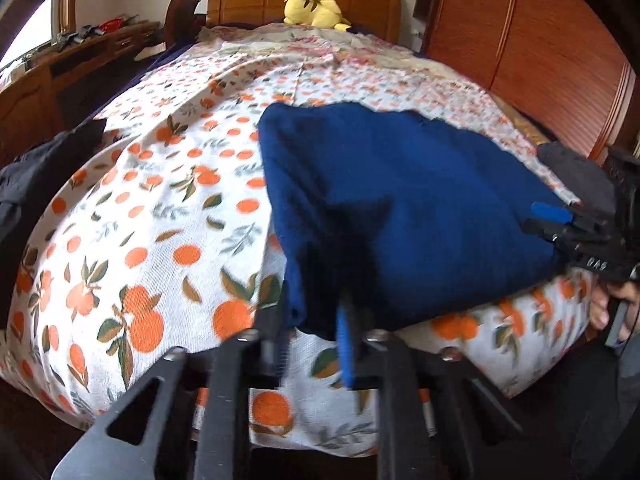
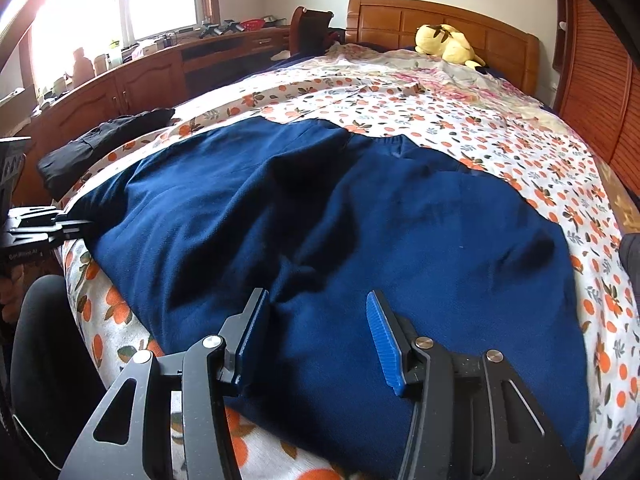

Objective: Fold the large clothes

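A large navy garment (image 1: pixel 400 200) (image 2: pixel 360 220) lies spread on the orange-print bedsheet (image 1: pixel 160 220) (image 2: pixel 480 128), with a fold running down its middle. My left gripper (image 1: pixel 310 340) sits at the garment's near left corner, its jaws close together with the hem pinched between them. In the right wrist view the left gripper (image 2: pixel 80 223) shows at the cloth's left edge. My right gripper (image 2: pixel 320 340) rests on the garment's near edge, its blue pads (image 2: pixel 384 344) well apart and the fabric lying loose between them. From the left, the right gripper (image 1: pixel 554 224) shows at the garment's right edge.
A black garment (image 2: pixel 104 140) (image 1: pixel 36 176) lies at the bed's left edge. A yellow plush toy (image 2: pixel 444 44) sits by the wooden headboard (image 2: pixel 440 16). A wooden desk with clutter (image 2: pixel 140 80) runs along the left, and a wardrobe (image 1: pixel 520 40) stands on the right. A hand (image 1: pixel 600 308) holds the right gripper.
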{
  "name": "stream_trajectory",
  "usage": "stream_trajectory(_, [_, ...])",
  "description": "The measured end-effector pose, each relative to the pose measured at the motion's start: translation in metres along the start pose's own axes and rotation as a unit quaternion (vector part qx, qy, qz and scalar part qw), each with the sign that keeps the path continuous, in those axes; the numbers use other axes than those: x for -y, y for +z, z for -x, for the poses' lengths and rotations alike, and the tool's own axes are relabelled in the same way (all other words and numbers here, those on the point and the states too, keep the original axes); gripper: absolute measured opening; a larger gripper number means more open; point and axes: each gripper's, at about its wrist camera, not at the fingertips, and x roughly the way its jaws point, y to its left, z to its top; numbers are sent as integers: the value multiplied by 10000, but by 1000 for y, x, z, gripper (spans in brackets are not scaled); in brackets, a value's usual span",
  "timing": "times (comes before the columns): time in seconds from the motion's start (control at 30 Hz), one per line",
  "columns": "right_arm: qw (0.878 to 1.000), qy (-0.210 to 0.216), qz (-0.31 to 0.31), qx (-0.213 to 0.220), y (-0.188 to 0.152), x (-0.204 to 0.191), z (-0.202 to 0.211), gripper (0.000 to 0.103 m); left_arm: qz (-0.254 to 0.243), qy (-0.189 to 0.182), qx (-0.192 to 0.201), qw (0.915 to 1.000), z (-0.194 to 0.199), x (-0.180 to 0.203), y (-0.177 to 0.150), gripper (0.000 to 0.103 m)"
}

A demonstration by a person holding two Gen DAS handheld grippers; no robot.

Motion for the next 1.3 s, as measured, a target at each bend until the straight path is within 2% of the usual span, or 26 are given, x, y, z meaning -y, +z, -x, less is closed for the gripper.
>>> stream_trajectory(0.17, [9994, -183, -202, 205, -13, 25, 24, 52, -628, 213, 563, 9962, 35, 45, 32, 12])
stream_trajectory(0.3, [9971, -526, -420, 348, -30, 51, 49, 52, -1176, 74, 918, 9888, 54, 103, 68, 11])
stream_trajectory(0.47, [9928, -750, -778, 511, -50, 83, 83, 52, -1896, -245, 1117, 9752, 50, 185, 105, 10])
stream_trajectory(0.6, [9874, -911, -1140, 611, -69, 113, 108, 52, -2307, -721, 1068, 9645, 31, 262, 130, 10])
stream_trajectory(0.73, [9809, -1089, -1481, 643, -83, 136, 125, 52, -2586, -1290, 906, 9530, 18, 324, 133, 10])
stream_trajectory(0.77, [9797, -1136, -1514, 666, -85, 138, 128, 52, -2658, -1352, 851, 9507, 16, 335, 129, 10])
stream_trajectory(0.83, [9786, -1259, -1462, 710, -89, 137, 133, 52, -2895, -1250, 717, 9463, 5, 357, 123, 10])
stream_trajectory(0.9, [9786, -1072, -1595, 729, -91, 140, 135, 52, -3101, -977, 630, 9435, -5, 370, 116, 11])
stream_trajectory(1.0, [9784, -1050, -1629, 713, -93, 143, 137, 52, -3031, -1012, 598, 9457, -6, 370, 119, 13])
stream_trajectory(1.1, [9783, -1021, -1647, 736, -93, 146, 138, 52, -2807, -1166, 689, 9502, 4, 358, 124, 31])
stream_trajectory(1.13, [9781, -1009, -1653, 756, -92, 146, 139, 52, -2743, -1194, 758, 9512, 8, 354, 125, 43])
stream_trajectory(1.3, [9766, -873, -1682, 1016, -81, 141, 144, 52, -2379, -1229, 846, 9598, 13, 321, 125, 47])
